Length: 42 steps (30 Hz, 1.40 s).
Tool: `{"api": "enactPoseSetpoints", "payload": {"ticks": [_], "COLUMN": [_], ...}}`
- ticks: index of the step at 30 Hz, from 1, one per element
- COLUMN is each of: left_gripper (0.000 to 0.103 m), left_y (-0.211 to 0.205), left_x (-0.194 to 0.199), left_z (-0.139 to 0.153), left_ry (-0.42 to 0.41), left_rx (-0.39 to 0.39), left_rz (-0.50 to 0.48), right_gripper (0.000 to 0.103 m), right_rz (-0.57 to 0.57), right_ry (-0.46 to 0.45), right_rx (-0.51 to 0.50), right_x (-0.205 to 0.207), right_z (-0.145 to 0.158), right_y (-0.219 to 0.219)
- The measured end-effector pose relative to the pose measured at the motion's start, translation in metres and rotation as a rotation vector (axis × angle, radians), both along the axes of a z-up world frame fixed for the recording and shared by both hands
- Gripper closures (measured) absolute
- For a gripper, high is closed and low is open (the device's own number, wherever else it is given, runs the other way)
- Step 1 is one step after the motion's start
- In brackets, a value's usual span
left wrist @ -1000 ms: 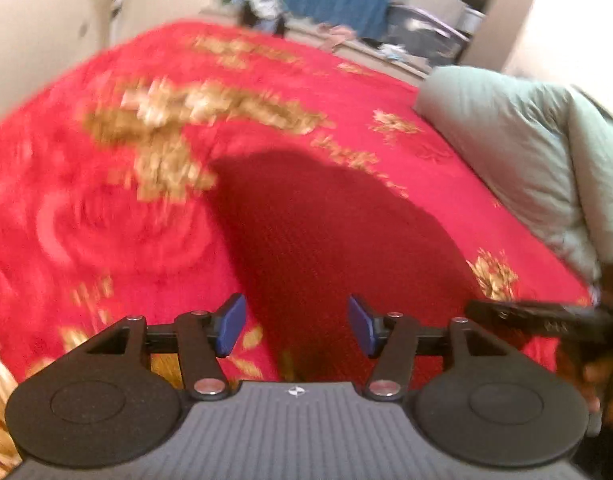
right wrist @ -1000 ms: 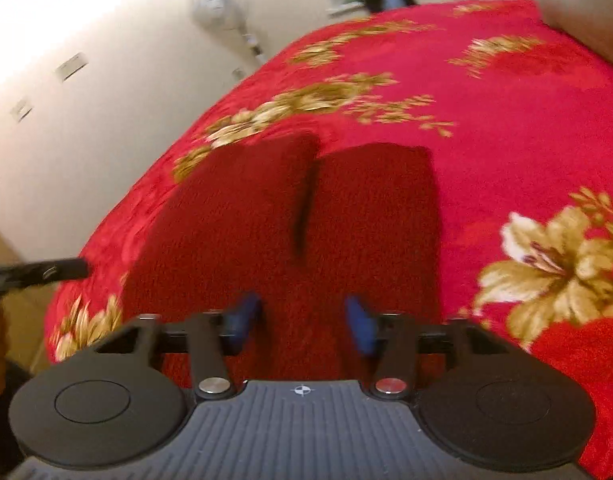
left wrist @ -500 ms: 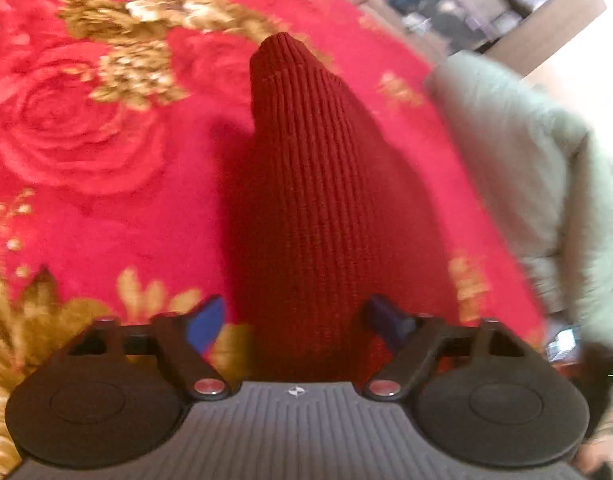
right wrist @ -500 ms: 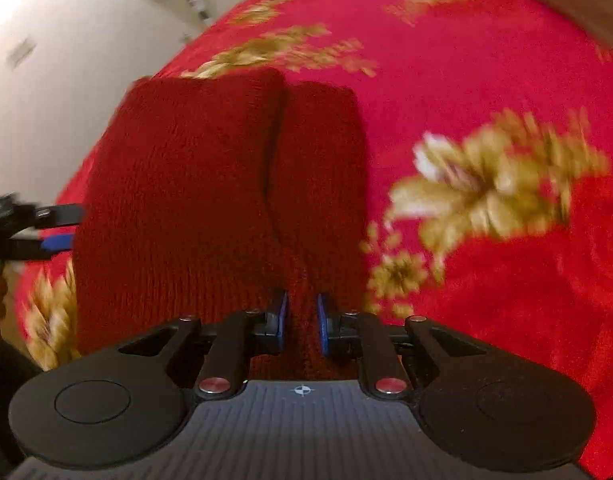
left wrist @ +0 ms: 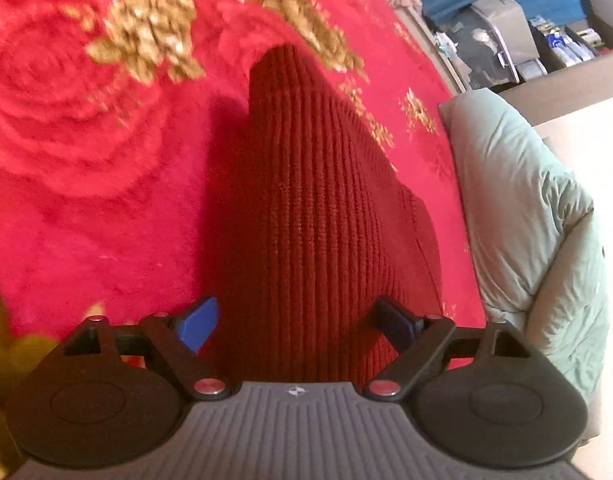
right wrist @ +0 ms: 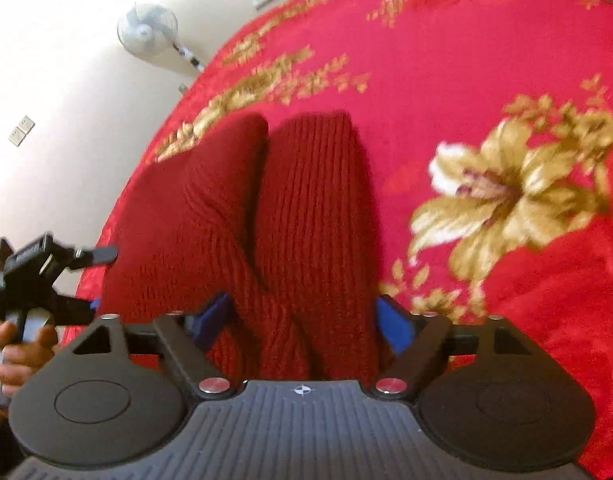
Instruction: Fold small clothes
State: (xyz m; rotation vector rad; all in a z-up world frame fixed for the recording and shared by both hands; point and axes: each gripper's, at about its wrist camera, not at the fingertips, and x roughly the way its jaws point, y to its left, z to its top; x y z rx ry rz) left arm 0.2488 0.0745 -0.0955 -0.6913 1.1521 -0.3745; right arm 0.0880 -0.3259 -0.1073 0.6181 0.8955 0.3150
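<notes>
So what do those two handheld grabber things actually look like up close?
Both match: the left gripper and right gripper each have a ribbed grey body with a small round emblem, two round black discs, black linkage arms with silver pivot pins, and blue pads on the fingertips. No cables show.

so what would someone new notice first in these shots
The dark red knitted garment stands out first, lying on the bright red blanket with gold flowers, its two ribbed legs side by side in the right wrist view. It runs up between the blue pads of the right claw, whose jaws are opening, and of the wide open left claw. A pale green quilt is bunched at the right edge of the left wrist view.
</notes>
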Motion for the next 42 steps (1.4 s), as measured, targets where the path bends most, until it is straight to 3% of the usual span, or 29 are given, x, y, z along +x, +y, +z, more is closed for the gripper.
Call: {"api": "enactPoseSetpoints", "payload": {"ticks": [5,9,13,15,20,23,27,30,33,35,37,39,42], "left_gripper": [0.010,0.021,0.035,0.038,0.038,0.037,0.033,0.030,0.030,0.036,0.045,0.066,0.060], "left_y": [-0.020,-0.036,-0.056,-0.063,-0.052,-0.029,0.018,0.062,0.099,0.109,0.107,0.097,0.083], "left_x": [0.027,0.032,0.021,0.016,0.013,0.017,0.030,0.043,0.032,0.028,0.023,0.016,0.007], "left_z": [-0.024,-0.021,0.011,0.032,0.079,0.093,0.097,0.092,0.100,0.098,0.089,0.075,0.052], "left_ry": [-0.010,-0.090,-0.203,-0.289,-0.481,-0.545,-0.512,-0.412,-0.423,-0.393,-0.352,-0.316,-0.303], "left_rx": [-0.025,0.034,0.187,0.237,0.324,0.385,0.397,0.403,0.382,0.312,0.285,0.338,0.493], "left_rz": [-0.028,-0.030,-0.063,-0.076,-0.058,-0.029,0.074,0.206,0.318,0.259,0.175,0.089,0.041], "right_gripper": [0.016,0.027,0.053,0.059,0.062,0.063,0.065,0.068,0.068,0.068,0.067,0.067,0.057], "right_rz": [0.003,-0.023,-0.027,-0.032,-0.012,-0.002,0.024,0.081,0.132,0.130,0.129,0.124,0.134], "right_ry": [-0.023,-0.054,-0.111,-0.132,-0.186,-0.213,-0.242,-0.223,-0.197,-0.191,-0.176,-0.162,-0.120], "right_rx": [-0.010,-0.002,-0.026,-0.011,-0.006,-0.026,-0.055,-0.162,-0.207,-0.274,-0.252,-0.230,-0.225], "right_x": [0.000,-0.005,-0.012,-0.011,0.009,0.033,0.066,0.088,0.099,0.098,0.098,0.099,0.097], "right_z": [-0.004,-0.003,0.007,0.011,0.019,0.025,0.034,0.040,0.040,0.044,0.043,0.041,0.041], "right_y": [0.006,0.004,0.010,0.012,0.044,0.082,0.127,0.162,0.179,0.186,0.181,0.176,0.175]}}
